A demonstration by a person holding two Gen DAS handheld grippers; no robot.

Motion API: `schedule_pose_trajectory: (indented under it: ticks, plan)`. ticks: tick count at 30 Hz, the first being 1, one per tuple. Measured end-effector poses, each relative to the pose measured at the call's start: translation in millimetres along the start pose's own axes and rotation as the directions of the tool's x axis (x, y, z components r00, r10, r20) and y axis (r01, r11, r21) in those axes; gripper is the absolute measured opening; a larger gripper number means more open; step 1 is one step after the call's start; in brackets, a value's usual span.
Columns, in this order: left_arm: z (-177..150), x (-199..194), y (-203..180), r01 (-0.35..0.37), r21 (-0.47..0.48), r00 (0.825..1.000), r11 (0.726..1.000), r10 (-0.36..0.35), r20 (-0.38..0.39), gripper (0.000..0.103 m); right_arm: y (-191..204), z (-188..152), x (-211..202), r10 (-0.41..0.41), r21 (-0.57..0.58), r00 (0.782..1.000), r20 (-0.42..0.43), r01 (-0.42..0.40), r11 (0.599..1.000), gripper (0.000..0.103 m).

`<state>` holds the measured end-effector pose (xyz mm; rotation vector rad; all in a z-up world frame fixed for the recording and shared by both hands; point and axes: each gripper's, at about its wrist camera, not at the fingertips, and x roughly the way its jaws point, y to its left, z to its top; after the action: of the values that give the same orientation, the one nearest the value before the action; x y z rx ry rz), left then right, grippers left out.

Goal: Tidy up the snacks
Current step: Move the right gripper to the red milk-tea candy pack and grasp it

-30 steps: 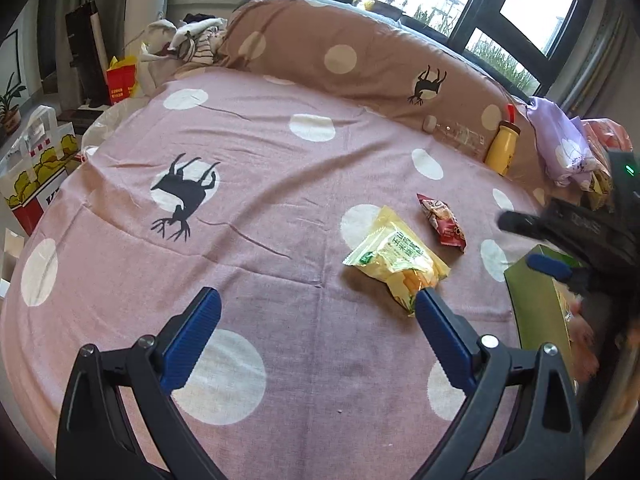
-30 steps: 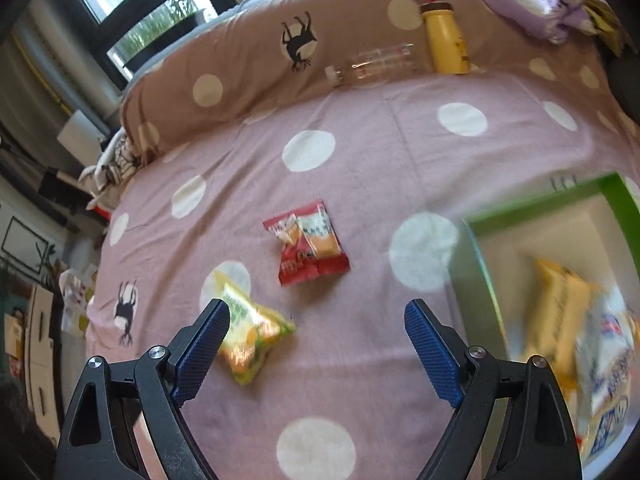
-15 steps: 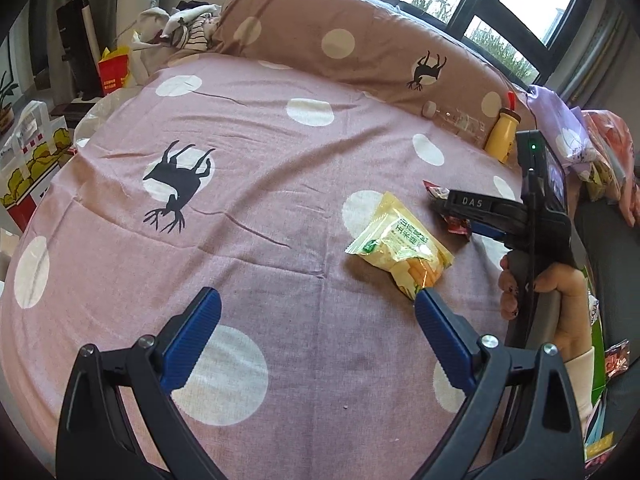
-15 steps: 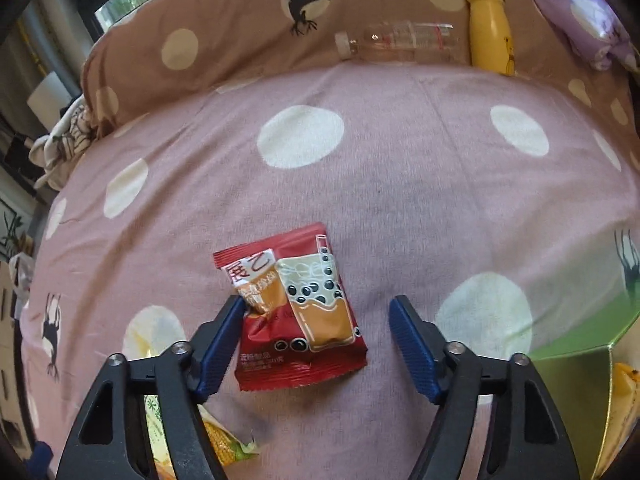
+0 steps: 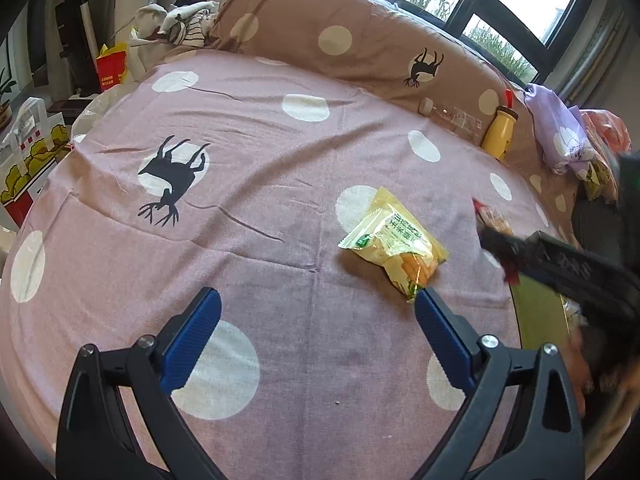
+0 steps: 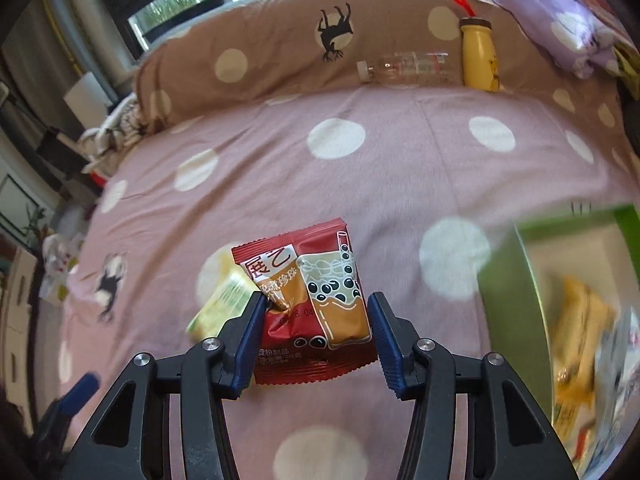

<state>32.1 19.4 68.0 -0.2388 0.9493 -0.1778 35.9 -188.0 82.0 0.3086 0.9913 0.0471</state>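
**Two snack packets on a spotted bed, one of them gripped**

Two walls of dark-framed windows (image 5: 500,12) close the room behind the bed, with greenery outside. The bed (image 5: 280,160) fills both views, its pink cover dotted with cream circles and printed with black deer; a long brown cushion (image 5: 360,48) in the same pattern runs along its far edge. Crumpled clothes lie at the cushion's left end, and a lilac bundle (image 6: 560,28) at its right. A green box (image 6: 516,304) sits on the bed at the right, open, with blurred packets inside. Against the cushion a clear bottle (image 6: 404,66) lies on its side, just beside an upright yellow bottle (image 6: 478,58).

The right gripper (image 6: 316,332) has just been closing its jaws, and their blue pads press both sides of the red packet (image 6: 316,300), crumpling it. The yellow packet (image 5: 394,242) lies flat on the cover near the left gripper (image 5: 316,316), whose jaws stand wide apart with nothing between them.
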Motion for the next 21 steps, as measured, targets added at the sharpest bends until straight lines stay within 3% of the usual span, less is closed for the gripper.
schedule_pose_trajectory:
  ticks: [6,11,13,17,21]
  plan:
    - [-5.6,4.0,-10.6,0.006,0.030,1.000,1.000,-0.005,-0.030,0.097,-5.6,-49.0,6.1,-0.024,0.040,0.995,-0.098,0.028,0.999,0.053]
    - [-10.4,11.1,-18.7,0.032,0.044,0.997,0.999,-0.029,-0.069,0.096,-14.9,-59.2,23.8,0.037,0.094,0.984,-0.175,-0.021,0.995,0.057]
    - [-12.5,14.8,-22.9,0.049,0.050,0.995,0.998,-0.044,-0.092,0.094,-22.4,-60.8,21.6,0.102,0.144,0.980,-0.169,-0.078,0.986,0.058]
    - [-17.6,19.4,-31.8,0.107,0.054,0.986,0.993,-0.099,-0.137,0.089,-36.2,-57.6,10.0,0.114,0.184,0.987,-0.112,-0.092,0.979,0.059]
    - [-27.5,28.7,-47.9,0.212,0.056,0.956,0.976,-0.195,-0.218,0.077,-44.8,-54.7,8.9,0.188,0.204,0.978,-0.093,-0.166,0.965,0.059]
